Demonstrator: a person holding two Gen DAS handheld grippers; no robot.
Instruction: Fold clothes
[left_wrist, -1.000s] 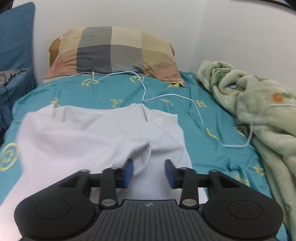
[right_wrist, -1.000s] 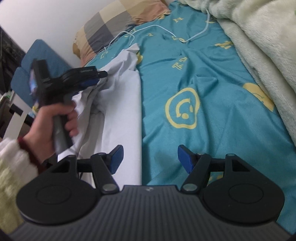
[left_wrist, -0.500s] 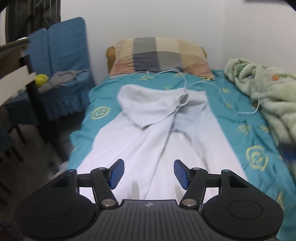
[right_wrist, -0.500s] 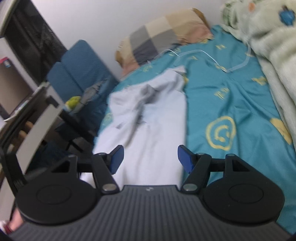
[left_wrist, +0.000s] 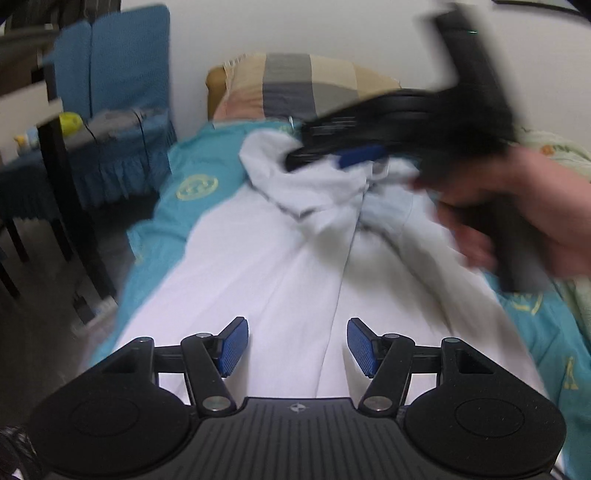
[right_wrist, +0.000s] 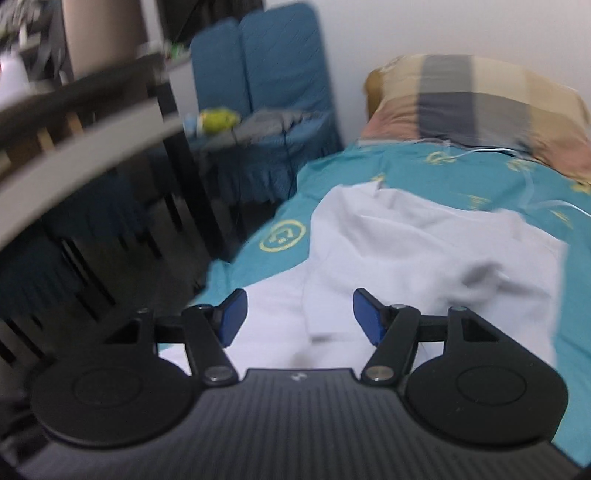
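A white garment (left_wrist: 280, 266) lay lengthwise on a bed (left_wrist: 192, 184) with a teal sheet, its far end bunched into loose folds near the plaid pillow (left_wrist: 306, 85) at the head edge. The left gripper (left_wrist: 297, 345) hovered over the garment's near end, its jaws apart and holding nothing. The right gripper (right_wrist: 297, 319), also spread wide and empty, hung over the crumpled far part, toward the bed's left edge. From the left wrist view it appeared blurred. The step seemed to be reaching for a new hold. Next, the right gripper would probably need to pinch an edge of the bunched cloth and spread it flat.
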